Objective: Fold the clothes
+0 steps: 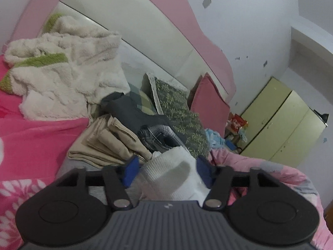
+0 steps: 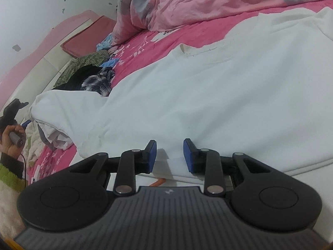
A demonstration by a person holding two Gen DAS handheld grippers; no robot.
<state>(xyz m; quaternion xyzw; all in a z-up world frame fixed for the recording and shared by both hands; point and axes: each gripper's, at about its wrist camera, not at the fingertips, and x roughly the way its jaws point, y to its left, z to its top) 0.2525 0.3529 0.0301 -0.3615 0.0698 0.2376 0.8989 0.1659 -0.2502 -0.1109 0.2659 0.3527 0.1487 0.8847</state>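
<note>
bed: pink floral sheet (image 2: 166,35), pink quilt (image 2: 187,2) bunched at far side
headboard (image 1: 129,27): white panel, pink frame
room: white wall, yellow cabinet (image 1: 285,120) in corner
pile: fleece blanket (image 1: 62,73), beige fold (image 1: 108,143), plaid and dark clothes by the headboard
shirt (image 2: 218,104): white, spread flat on sheet
left gripper (image 1: 165,171): raised, aimed at headboard, clamped on bunched white cloth, probably the shirt's sleeve
right gripper (image 2: 169,156): low at shirt hem, tilted down, jaws apart, hem fold between pads, contact unclear
hand (image 2: 12,141): gripping left handle, dark cuff
</note>
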